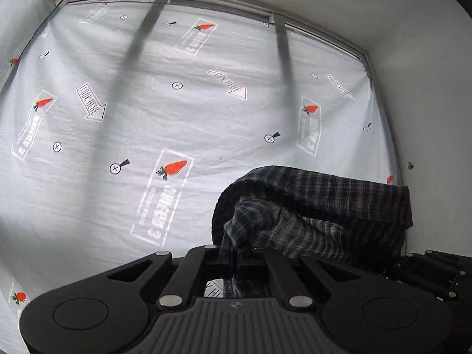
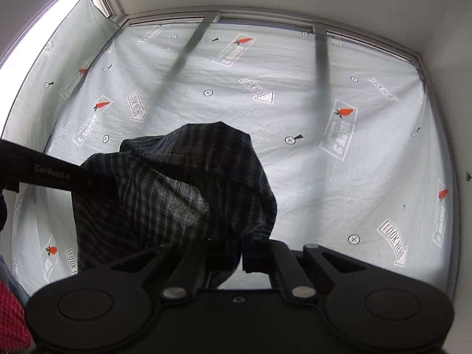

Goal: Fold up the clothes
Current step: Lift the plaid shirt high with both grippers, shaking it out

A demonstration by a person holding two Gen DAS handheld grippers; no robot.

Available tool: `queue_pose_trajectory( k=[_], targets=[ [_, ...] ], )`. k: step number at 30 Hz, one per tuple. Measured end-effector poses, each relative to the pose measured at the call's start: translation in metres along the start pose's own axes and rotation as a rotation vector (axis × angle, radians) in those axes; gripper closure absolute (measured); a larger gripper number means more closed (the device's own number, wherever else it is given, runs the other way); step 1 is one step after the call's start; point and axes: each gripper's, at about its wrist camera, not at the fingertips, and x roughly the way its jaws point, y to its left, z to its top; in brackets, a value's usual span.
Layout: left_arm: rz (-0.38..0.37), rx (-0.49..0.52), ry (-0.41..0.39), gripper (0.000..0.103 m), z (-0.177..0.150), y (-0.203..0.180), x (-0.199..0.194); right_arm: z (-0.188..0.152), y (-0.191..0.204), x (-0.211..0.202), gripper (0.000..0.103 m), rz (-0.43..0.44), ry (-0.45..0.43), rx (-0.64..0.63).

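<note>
Plaid shirt: a dark checked shirt (image 1: 318,215) hangs bunched up over the bed, held up at two spots.
Left gripper: the left gripper (image 1: 233,261) has its fingers clamped on a fold of the shirt; cloth runs down between them toward the camera.
Right gripper: the right gripper (image 2: 240,253) has its fingers pressed together on another edge of the shirt (image 2: 177,183), which drapes down on its left side.
Where the shirt is: low and to the right in the left wrist view, in the middle and to the left in the right wrist view, lifted off the sheet.
Bed sheet: a pale sheet (image 1: 147,112) with orange carrots, arrows that say LOOK HERE and small round marks. It covers the bed and has soft wrinkles.
Shadows: two long dark stripes (image 1: 132,56) fall across the sheet from the far edge.
Walls: white walls (image 1: 383,14) stand around the bed, with a few small dark marks on them.
Containers: I cannot see any box, basket or bin in either view.
Only in the left wrist view: part of the right gripper shows at the far right edge, just beside the shirt.
Only in the right wrist view: the left gripper's black side with white letters (image 2: 53,171) reaches into the shirt from the left; a bright window strip (image 2: 44,23) sits at the top left; a bit of red cloth (image 2: 11,318) shows at the bottom left corner.
</note>
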Motion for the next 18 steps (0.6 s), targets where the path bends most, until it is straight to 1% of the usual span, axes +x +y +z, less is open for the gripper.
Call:
queue_pose_trajectory(
  k=[3, 6, 7, 9, 11, 14, 18],
  targets=[
    [-0.080, -0.023, -0.092, 0.101, 0.049, -0.015, -0.011, 0.042, -0.018, -0.022, 0.100, -0.049, -0.108, -0.055],
    [-0.118, -0.032, -0.150, 0.101, 0.076, -0.027, -0.022, 0.082, -0.034, -0.043, 0.100, -0.095, -0.210, -0.111],
    [-0.126, -0.031, -0.168, 0.101, 0.083, -0.031, -0.027, 0.089, -0.034, -0.050, 0.100, -0.105, -0.227, -0.130],
    [-0.140, -0.029, -0.187, 0.101, 0.090, -0.038, -0.036, 0.101, -0.037, -0.064, 0.100, -0.123, -0.256, -0.153],
    [-0.166, -0.039, -0.189, 0.101, 0.096, -0.043, -0.043, 0.111, -0.041, -0.079, 0.100, -0.140, -0.280, -0.168],
    [-0.200, -0.050, -0.180, 0.101, 0.097, -0.049, -0.050, 0.121, -0.047, -0.093, 0.100, -0.181, -0.300, -0.203],
    [-0.223, -0.035, -0.185, 0.101, 0.094, -0.063, -0.063, 0.130, -0.054, -0.108, 0.100, -0.221, -0.309, -0.206]
  ],
)
